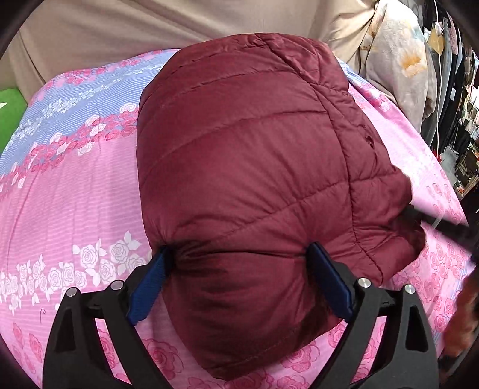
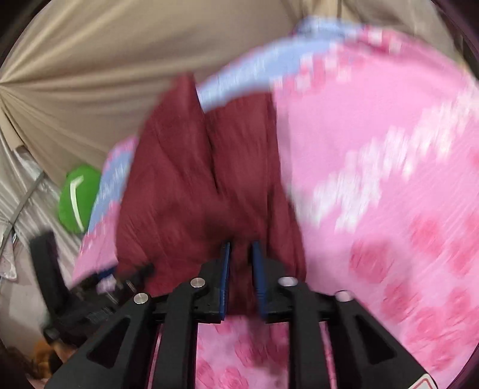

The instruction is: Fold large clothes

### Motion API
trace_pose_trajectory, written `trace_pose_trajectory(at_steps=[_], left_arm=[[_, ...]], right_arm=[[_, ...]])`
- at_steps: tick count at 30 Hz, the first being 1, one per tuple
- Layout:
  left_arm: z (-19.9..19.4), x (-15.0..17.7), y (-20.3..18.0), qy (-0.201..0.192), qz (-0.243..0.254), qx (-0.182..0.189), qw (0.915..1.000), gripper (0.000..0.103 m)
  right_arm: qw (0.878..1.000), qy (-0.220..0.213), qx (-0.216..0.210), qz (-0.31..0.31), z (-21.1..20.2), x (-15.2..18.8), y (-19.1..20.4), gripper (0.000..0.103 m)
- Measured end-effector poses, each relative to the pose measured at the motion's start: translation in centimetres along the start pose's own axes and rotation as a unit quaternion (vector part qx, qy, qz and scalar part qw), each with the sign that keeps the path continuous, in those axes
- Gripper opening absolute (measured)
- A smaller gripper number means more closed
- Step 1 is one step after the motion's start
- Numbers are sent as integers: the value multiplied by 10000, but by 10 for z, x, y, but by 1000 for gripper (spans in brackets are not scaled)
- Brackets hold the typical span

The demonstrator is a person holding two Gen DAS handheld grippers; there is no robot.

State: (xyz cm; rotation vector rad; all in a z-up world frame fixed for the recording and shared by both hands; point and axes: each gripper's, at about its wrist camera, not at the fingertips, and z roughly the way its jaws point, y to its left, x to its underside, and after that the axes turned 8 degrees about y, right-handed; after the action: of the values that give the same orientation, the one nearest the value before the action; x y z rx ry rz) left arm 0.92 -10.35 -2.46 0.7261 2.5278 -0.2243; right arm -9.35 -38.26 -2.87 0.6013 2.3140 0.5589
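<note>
Black two-finger left gripper (image 1: 239, 263) with blue pads is straddling the near end of a folded maroon quilted puffer jacket (image 1: 248, 167), its jaws standing wide and both pads pressing into the bulging fabric, which is pinching inward where they meet it. Seen from the right wrist, the matching right gripper (image 2: 241, 269) is sitting with its jaws nearly together, a narrow fold of the same maroon cloth running between the blue pads; blur makes it hard to tell whether they are actually squeezing it. Beneath both, the jacket is lying in a compact bundle on a pink bedsheet printed with roses (image 1: 74, 209), which is giving way to a lavender-blue floral band (image 1: 66, 110) farther back. Beyond the bed, a beige draped curtain (image 1: 149, 27) is hanging, with a green cushion (image 2: 79, 199) showing at the left edge and dark garments on a rack (image 1: 449, 98) crowding the far right.
</note>
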Motion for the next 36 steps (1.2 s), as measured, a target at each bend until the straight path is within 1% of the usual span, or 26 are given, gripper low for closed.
trace_pose_trajectory(at_steps=[1, 2, 3, 4, 6, 7, 8, 10, 11, 12, 13, 14, 15, 16, 18, 19, 21, 22, 25, 27, 29, 30, 31, 33, 35, 36], left_arm=[[1, 0, 0, -2, 6, 3, 10000, 91], [1, 0, 0, -6, 13, 2, 10000, 91], [1, 0, 0, -15, 16, -4, 10000, 91], [0, -1, -1, -19, 18, -9, 10000, 91], [-1, -1, 0, -23, 12, -5, 10000, 91], [-1, -2, 0, -12, 0, 7, 10000, 91], [-1, -2, 0, -7, -9, 18, 10000, 92], [-2, -2, 0, -8, -33, 30, 10000, 92], [-2, -2, 0, -11, -33, 31, 10000, 92], [-2, -2, 1, -16, -38, 41, 10000, 92], [-3, -2, 1, -14, -46, 53, 10000, 92], [-3, -3, 2, 2, -44, 67, 10000, 92], [-3, -3, 3, 17, -37, 108, 9999, 92], [-3, -3, 3, 22, -29, 137, 9999, 92], [-2, -4, 1, -1, 17, 156, 9999, 93], [-1, -4, -2, -35, 82, 143, 9999, 94], [-1, -5, -8, -127, 197, 131, 9996, 97], [-1, -5, -10, -165, 233, 147, 9995, 98], [0, -6, -17, -238, 366, 52, 9990, 98], [2, -6, -18, -228, 355, 35, 9991, 98], [-1, -8, -16, -184, 304, 85, 9993, 98], [-3, -9, -13, -158, 247, 113, 9995, 96], [-7, -11, -9, -132, 163, 172, 9996, 95], [-17, -12, 2, -134, -14, 303, 9994, 95], [-24, -17, 10, -197, -121, 223, 9995, 95], [-28, -20, 14, -243, -162, 179, 9994, 95]], right_arm=[[9996, -252, 18, -141, -13, -11, 9, 26], [9987, -421, -51, -267, -21, -22, 18, 37], [9971, -597, -163, -446, -25, -37, 30, 43], [9959, -688, -162, -560, -25, -46, 39, 50], [9935, -809, -40, -805, -13, -68, 58, 56], [9928, -776, 0, -911, 1, -80, 68, 58], [9930, -703, 23, -946, 15, -91, 76, 58], [9944, -466, 150, -932, 50, -109, 84, 58], [9954, -328, 360, -824, 69, -118, 84, 53], [9962, -168, 405, -751, 84, -121, 83, 40], [9973, -66, 277, -678, 91, -121, 80, 16], [9983, -50, 99, -564, 93, -119, 77, 11], [9981, -256, 78, -564, 86, -116, 77, 9], [9966, -465, 146, -668, 78, -113, 80, 7], [9928, -805, 355, -809, 66, -107, 78, 6], [9925, -780, 477, -807, 70, -107, 76, 6], [9932, -587, 691, -728, 88, -106, 62, 6], [9936, -440, 779, -688, 101, -105, 53, 9], [9935, -249, 911, -639, 119, -103, 41, 8], [9927, -104, 952, -738, 124, -104, 41, 9], [9931, 6, 907, -750, 126, -107, 41, 10], [9937, 43, 863, -720, 126, -110, 40, 10], [9949, 34, 809, -605, 118, -110, 39, 12], [9965, -158, 691, -450, 92, -106, 42, 22], [9965, -331, 526, -566, 63, -98, 54, 23], [9957, -338, 465, -724, 48, -92, 63, 23]])
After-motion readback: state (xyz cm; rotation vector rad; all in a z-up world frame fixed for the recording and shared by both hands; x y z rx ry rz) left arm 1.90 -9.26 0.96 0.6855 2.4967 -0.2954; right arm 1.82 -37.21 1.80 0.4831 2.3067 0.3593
